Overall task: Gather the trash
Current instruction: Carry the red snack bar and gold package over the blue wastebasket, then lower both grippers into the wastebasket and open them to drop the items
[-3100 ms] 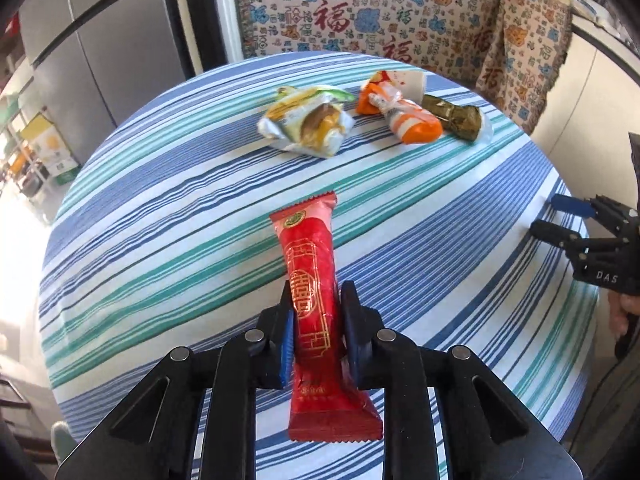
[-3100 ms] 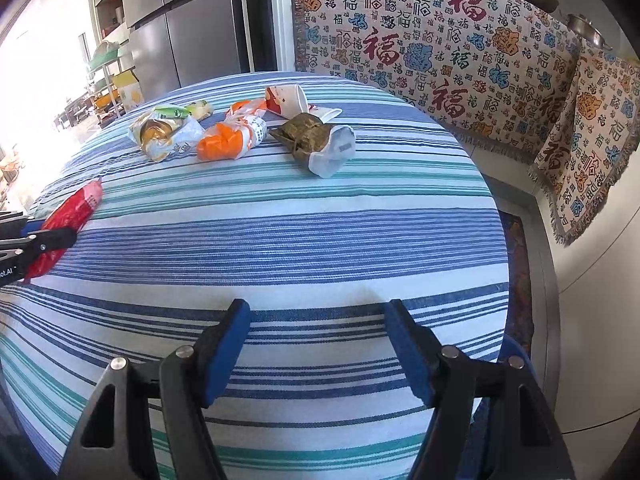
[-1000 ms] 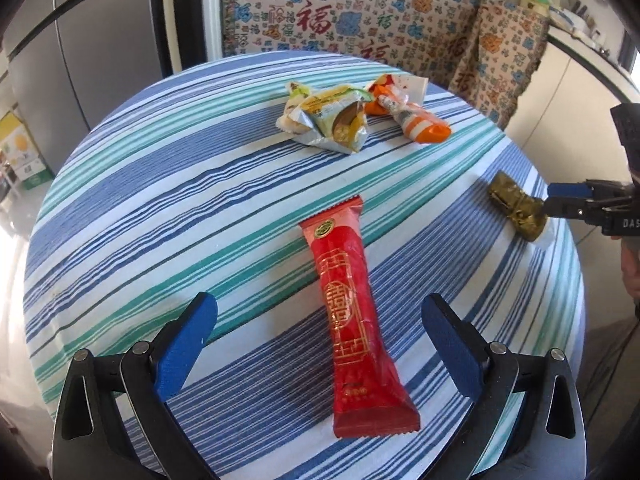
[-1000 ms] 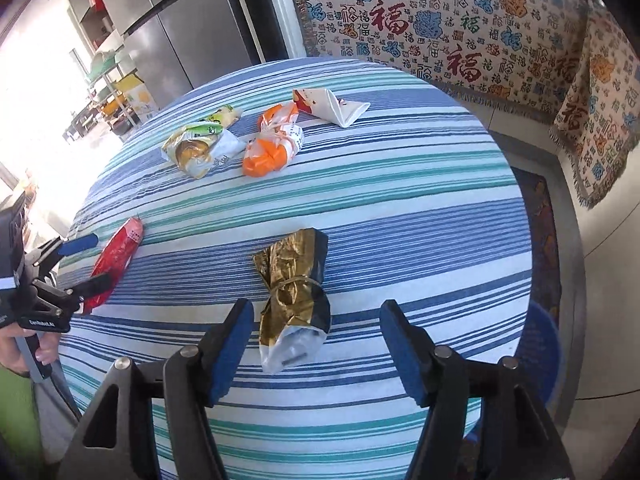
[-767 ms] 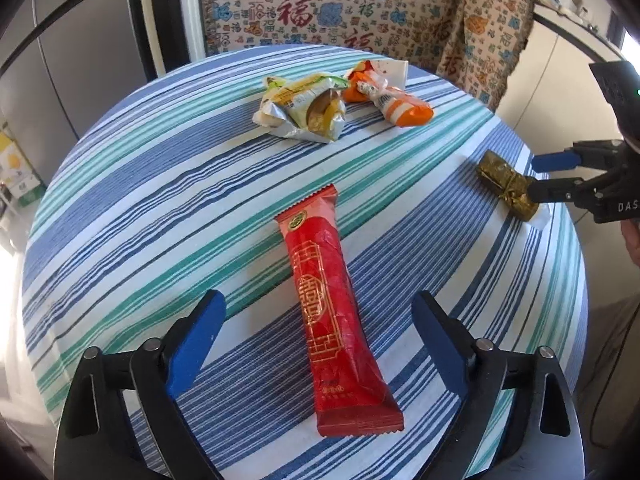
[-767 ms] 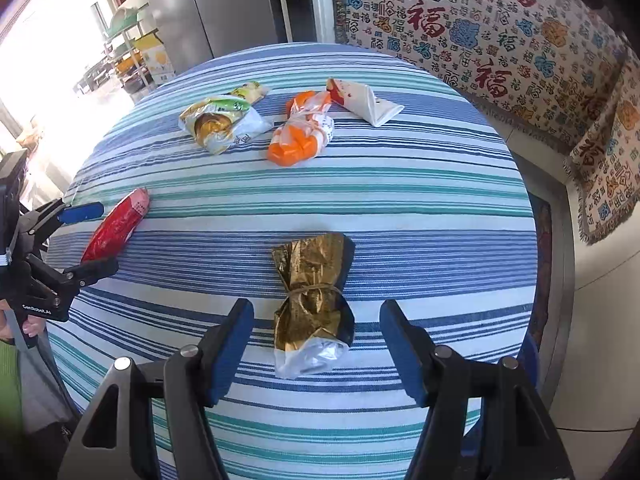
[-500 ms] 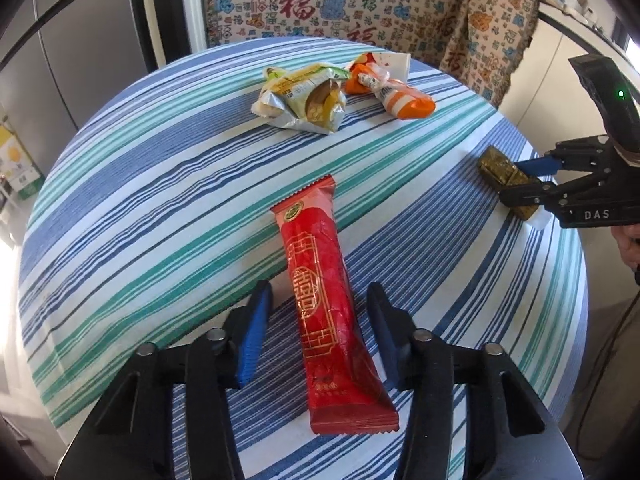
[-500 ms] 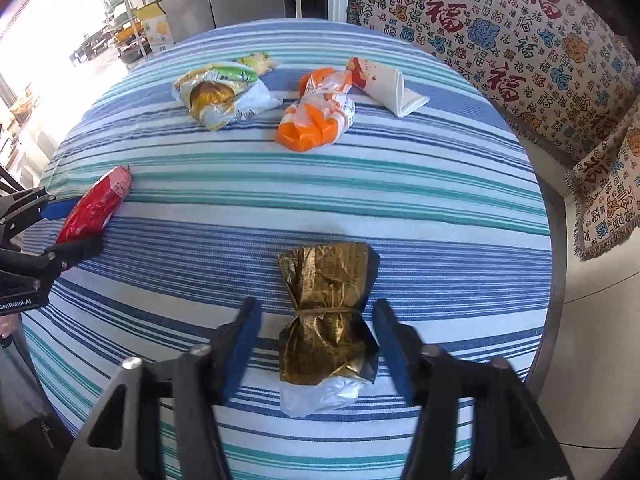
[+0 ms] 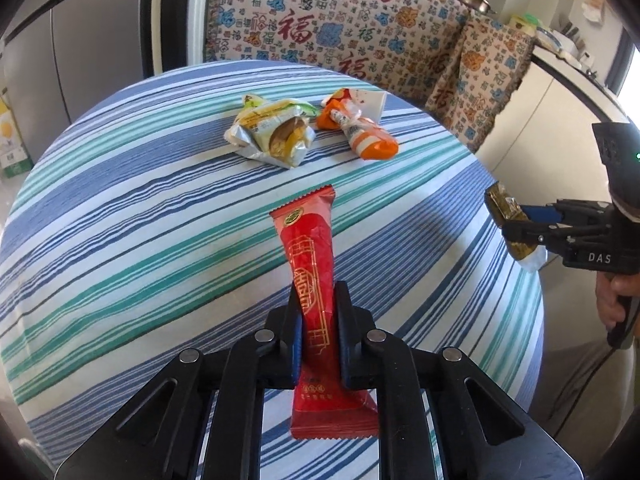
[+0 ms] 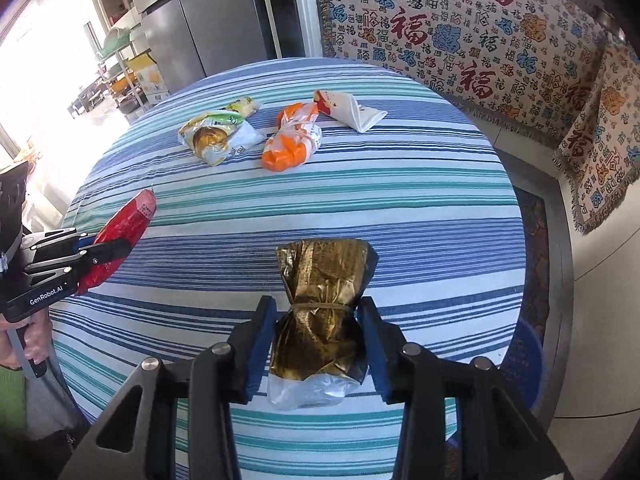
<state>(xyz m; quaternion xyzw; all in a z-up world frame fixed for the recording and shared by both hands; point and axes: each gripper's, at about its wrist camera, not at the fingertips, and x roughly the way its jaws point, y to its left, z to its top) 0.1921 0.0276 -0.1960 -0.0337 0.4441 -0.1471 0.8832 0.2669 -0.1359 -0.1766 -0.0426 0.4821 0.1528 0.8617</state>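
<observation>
Two hand-held grippers at the pick-up step of clearing wrappers from a round table covered in a blue, teal and white striped cloth. The left gripper is clamped on the long red foil snack wrapper at its middle, its jaws having just closed fully on it; the wrapper's far end tilts up off the cloth. The right gripper holds the crumpled gold foil wrapper with a clear plastic tail between its blue pads, pressed at the tied waist, near the table's edge. Still lying at the far side, close together, are a yellow-green torn snack packet, an orange-and-white crumpled packet and a folded white paper cone with a red tip. The next move, by judgement, is to lift both wrappers clear and carry them to a bin; a blue rim shows below the table's right edge, though whether it is a bin cannot be told. One second earlier both grippers stood wide apart astride their wrappers, which lay flat.
</observation>
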